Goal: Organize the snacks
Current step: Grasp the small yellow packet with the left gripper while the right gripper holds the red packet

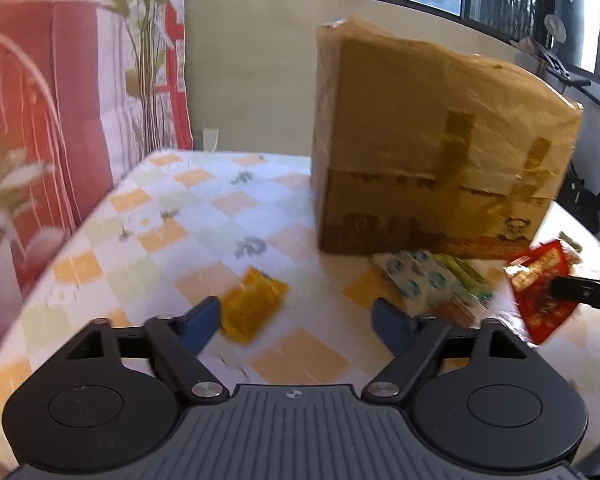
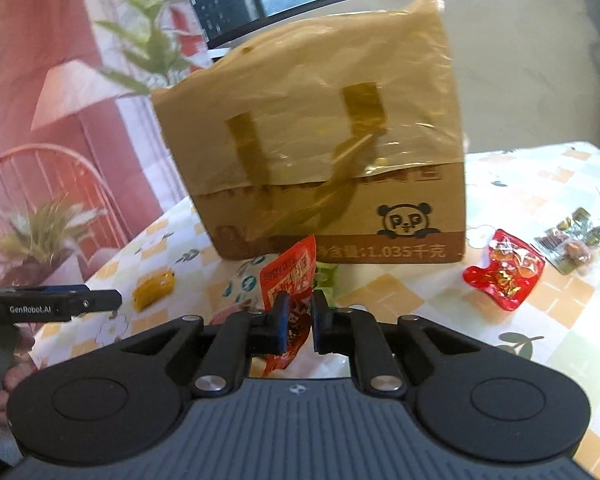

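My right fingers (image 2: 299, 322) pinch red snack packet (image 2: 290, 276) by lower half, above counter (image 2: 380, 292); thin grip, could slip. Left fingers (image 1: 296, 326) wide, empty, near yellow packet (image 1: 252, 308).

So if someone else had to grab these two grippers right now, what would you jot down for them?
Right gripper: shut on a red snack packet, lifted off the table.
Left gripper: open, empty, hovering by the yellow packet.
Cardboard box: stands on the checked tablecloth, its flaps up.
On the cloth: a white-and-teal packet, green packet, shiny red candy bag and dark clear packet.
Done: one packet picked up. Left: everything else.
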Tool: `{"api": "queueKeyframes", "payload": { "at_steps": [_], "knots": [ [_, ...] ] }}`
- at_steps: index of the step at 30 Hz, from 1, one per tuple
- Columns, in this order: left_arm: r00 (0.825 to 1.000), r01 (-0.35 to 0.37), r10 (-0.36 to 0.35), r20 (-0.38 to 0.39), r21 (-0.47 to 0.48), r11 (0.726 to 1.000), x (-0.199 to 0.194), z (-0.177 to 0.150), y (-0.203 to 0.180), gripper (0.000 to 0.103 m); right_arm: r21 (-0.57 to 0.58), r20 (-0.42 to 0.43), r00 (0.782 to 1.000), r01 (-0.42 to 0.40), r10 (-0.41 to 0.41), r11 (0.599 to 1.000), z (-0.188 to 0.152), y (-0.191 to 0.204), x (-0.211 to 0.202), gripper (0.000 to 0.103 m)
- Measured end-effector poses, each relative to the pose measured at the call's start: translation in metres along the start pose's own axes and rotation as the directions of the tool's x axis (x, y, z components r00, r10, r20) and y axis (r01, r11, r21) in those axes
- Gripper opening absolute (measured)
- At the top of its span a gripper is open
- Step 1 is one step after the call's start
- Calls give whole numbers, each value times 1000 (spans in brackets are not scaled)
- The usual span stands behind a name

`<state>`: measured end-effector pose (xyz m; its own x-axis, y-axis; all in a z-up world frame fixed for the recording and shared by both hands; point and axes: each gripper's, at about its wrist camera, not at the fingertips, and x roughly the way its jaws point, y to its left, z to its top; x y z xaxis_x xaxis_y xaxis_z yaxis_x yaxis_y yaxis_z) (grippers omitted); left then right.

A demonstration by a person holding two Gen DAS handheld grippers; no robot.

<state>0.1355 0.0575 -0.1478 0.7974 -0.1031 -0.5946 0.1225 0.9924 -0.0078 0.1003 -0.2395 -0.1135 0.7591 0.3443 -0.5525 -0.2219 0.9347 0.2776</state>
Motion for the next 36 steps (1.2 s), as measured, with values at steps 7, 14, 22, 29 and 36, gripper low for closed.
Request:
{"api": "queueKeyframes", "payload": {
  "at_steps": [7,14,22,29,36],
  "knots": [
    [996,47,-39,-78,104,993,55,22,16,75,58,18,1000,18,-19,998,4,-18,3,12],
    [987,27,0,-163,161,987,93,14,27,75,88,21,999,34,-36,996,1,-29,0,12],
    [990,44,-29,-137,106,993,89,5,31,38,100,14,999,34,-35,994,-2,-32,1,12],
    [992,6,11,-127,134,991,76,2,20,34,96,47,998,35,-40,995,2,-29,-7,12],
    [1000,24,-23,-14,86,996,35,30,19,34,78,113,993,24,-32,997,23,-24,-26,12]
  ]
}}
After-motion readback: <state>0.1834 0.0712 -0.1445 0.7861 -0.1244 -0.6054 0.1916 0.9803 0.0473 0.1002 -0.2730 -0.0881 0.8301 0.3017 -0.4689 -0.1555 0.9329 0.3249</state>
